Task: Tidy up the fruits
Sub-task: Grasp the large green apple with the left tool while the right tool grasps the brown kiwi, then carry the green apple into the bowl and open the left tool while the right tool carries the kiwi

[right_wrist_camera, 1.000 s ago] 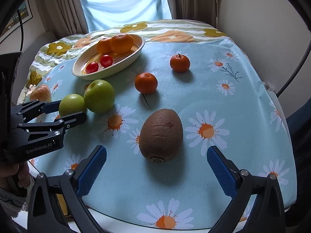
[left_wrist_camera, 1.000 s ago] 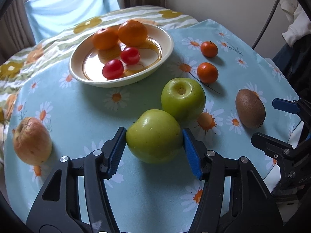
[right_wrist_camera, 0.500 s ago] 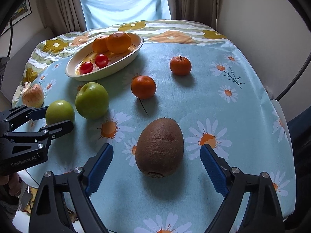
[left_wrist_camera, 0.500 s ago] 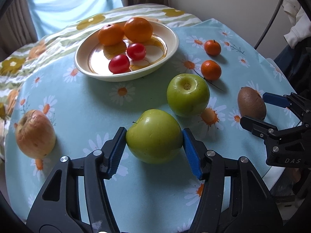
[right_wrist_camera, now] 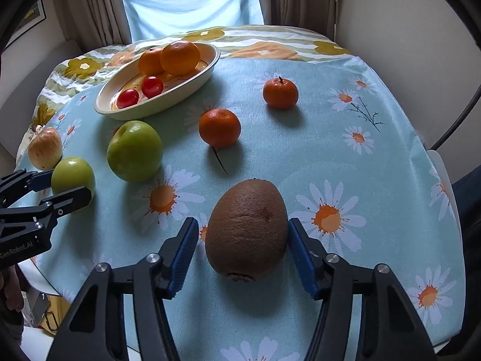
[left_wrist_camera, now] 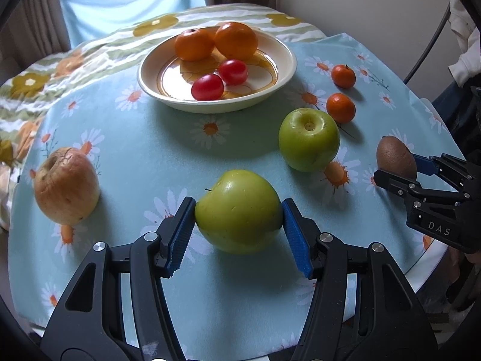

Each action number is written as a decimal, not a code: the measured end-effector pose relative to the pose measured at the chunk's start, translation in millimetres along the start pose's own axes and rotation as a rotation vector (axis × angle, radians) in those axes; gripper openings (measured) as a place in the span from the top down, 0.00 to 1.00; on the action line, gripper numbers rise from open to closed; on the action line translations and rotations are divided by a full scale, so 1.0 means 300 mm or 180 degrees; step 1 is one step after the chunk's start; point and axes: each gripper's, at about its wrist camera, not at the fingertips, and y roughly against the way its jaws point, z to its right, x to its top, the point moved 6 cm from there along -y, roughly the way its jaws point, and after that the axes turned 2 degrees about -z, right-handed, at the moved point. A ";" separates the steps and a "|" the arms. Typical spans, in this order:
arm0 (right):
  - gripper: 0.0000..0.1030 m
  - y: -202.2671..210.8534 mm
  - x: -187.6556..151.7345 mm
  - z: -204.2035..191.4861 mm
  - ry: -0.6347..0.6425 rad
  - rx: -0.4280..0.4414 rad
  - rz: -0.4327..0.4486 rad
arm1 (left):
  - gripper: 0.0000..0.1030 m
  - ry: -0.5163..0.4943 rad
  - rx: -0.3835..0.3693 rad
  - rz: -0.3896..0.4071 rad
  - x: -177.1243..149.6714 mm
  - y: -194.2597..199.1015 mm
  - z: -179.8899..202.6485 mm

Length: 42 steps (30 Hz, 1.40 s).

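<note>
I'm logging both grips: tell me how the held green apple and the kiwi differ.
The green apple is smooth, glossy and round; the kiwi is brown, matte and egg-shaped. The left gripper is clamped on the apple; the right gripper, just closing, shows a sliver of gap. Both rest on the daisy tablecloth.

Two readable marks for you. Your right gripper (left_wrist_camera: 399, 170), seen from the left wrist view: white letters "DAS" on its black body. Your left gripper (right_wrist_camera: 64, 185), seen from the right wrist view: "GenRobot.AI" in white on its black body, first letter cut by the frame edge. Nothing else legible.
</note>
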 end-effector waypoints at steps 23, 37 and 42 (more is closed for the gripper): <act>0.58 0.223 0.121 -0.014 0.0207 0.0181 0.0177 | 0.39 0.0380 0.0268 0.0368 0.086 0.304 -0.082; 0.58 0.301 0.298 -0.105 0.0420 0.0404 0.0330 | 0.39 0.0398 0.0277 0.0630 0.251 0.369 -0.152; 0.58 0.264 0.359 -0.152 0.0375 0.0422 0.0337 | 0.39 0.0341 0.0208 0.0579 0.331 0.313 -0.203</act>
